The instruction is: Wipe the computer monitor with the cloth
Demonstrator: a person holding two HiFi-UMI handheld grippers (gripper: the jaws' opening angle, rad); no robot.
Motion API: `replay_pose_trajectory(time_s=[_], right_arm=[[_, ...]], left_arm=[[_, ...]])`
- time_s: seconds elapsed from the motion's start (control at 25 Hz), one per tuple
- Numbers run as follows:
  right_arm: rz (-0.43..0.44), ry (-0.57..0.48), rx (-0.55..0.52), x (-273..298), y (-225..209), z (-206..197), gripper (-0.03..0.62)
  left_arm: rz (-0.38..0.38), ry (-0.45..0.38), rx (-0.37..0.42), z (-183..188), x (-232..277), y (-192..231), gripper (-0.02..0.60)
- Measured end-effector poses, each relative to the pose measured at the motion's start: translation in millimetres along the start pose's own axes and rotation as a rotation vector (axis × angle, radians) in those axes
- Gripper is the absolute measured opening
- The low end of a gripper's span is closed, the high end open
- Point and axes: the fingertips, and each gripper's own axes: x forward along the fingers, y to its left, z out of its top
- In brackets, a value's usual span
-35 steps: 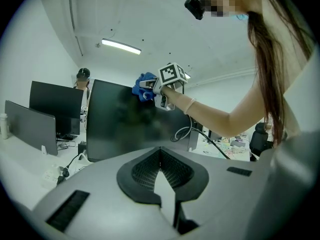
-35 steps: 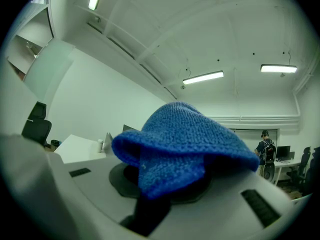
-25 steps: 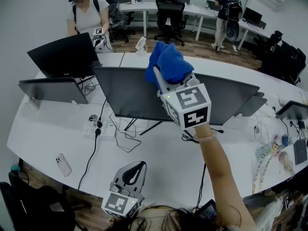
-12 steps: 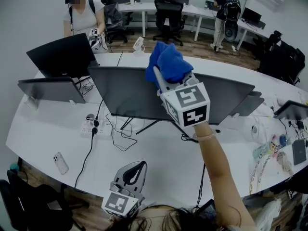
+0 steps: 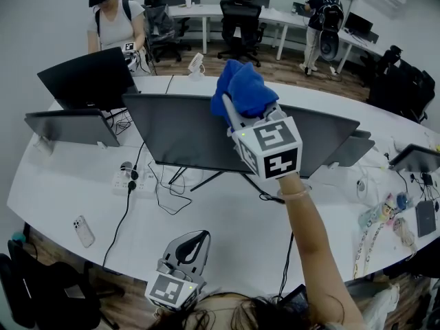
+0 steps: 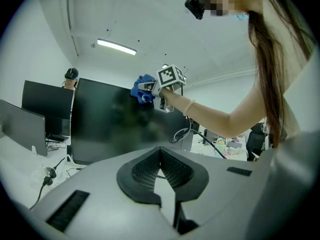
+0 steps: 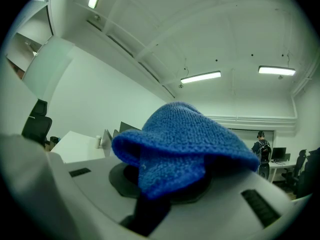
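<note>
Fingers [image 7: 123, 177] of my right gripper [image 5: 239, 113] are clamped on the blue cloth [image 5: 244, 91], narrow gap, fabric pinched between the pads. The rest of the cloth bunches up and over the fingertips and flops forward past them. Arm is stretched out over the white table [image 5: 227, 218].

Monitor [image 5: 182, 133]: its top edge is right under the fingertips, screen dropping away below them and running wide to both sides. The cloth overlaps that top edge. It looks like contact but I can't confirm it.

Left gripper [image 5: 194, 238]: fingers [image 6: 145, 172] closed tip to tip, nothing between them. It sits low at the near table edge, close to my body, aimed at the monitor and well apart from it. From that gripper's view the cloth sits high and far ahead of the fingertips, on the monitor's upper edge.

Left of the left fingers: phone [image 5: 83, 231] flat on the table. Further ahead of them, a power strip [image 5: 128, 180] with cables, near the monitor's stand.

Beyond the right fingers, to the left: a second monitor [image 5: 89, 80], and a person [image 5: 113, 20] standing behind it.
</note>
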Motion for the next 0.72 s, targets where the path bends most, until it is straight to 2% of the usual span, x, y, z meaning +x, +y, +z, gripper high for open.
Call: replay_pose_trajectory(time_s=[0.72], right_arm=[[-0.01, -0.007, -0.007, -16.4, -16.7, -4.9, 0.087]], left_arm=[[-0.043, -0.005, 0.019, 0.4, 10.9, -15.8, 0.009]])
